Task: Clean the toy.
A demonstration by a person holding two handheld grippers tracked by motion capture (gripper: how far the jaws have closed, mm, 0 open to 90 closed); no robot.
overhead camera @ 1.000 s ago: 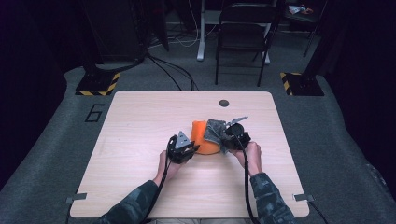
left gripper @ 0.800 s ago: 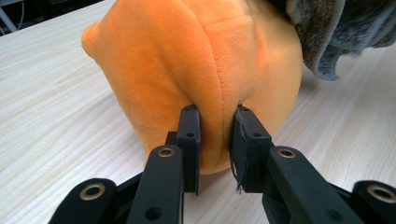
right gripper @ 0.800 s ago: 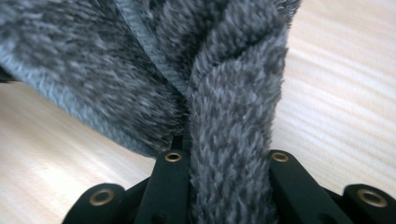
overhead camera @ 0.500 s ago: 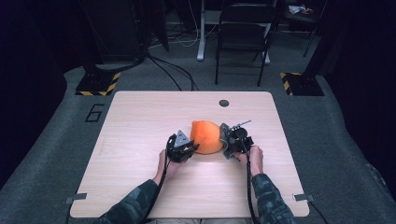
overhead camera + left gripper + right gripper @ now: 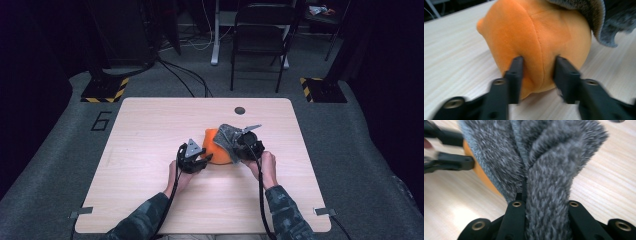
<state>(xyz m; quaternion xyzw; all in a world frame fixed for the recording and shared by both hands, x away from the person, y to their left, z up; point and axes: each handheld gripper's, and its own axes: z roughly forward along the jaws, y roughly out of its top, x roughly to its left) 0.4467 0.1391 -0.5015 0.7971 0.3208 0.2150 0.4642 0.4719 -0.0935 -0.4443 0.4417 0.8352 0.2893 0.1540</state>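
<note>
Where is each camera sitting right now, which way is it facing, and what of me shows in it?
High view: above your side, facing forward and down on the table; forearms, both hands, both grippers.
Left gripper view: on the left gripper, facing the orange plush; its jaws pinch it.
Right gripper view: on the right gripper, clamping grey furry fabric.
Shared: both gripper views show plush and fabric.

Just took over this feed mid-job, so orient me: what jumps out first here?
A round orange plush ball sits mid-table, with a fuzzy grey fabric piece draped over its right side. The left gripper pinches the ball's soft surface between its jaws, while the right gripper is clamped on a fold of the grey fabric.
</note>
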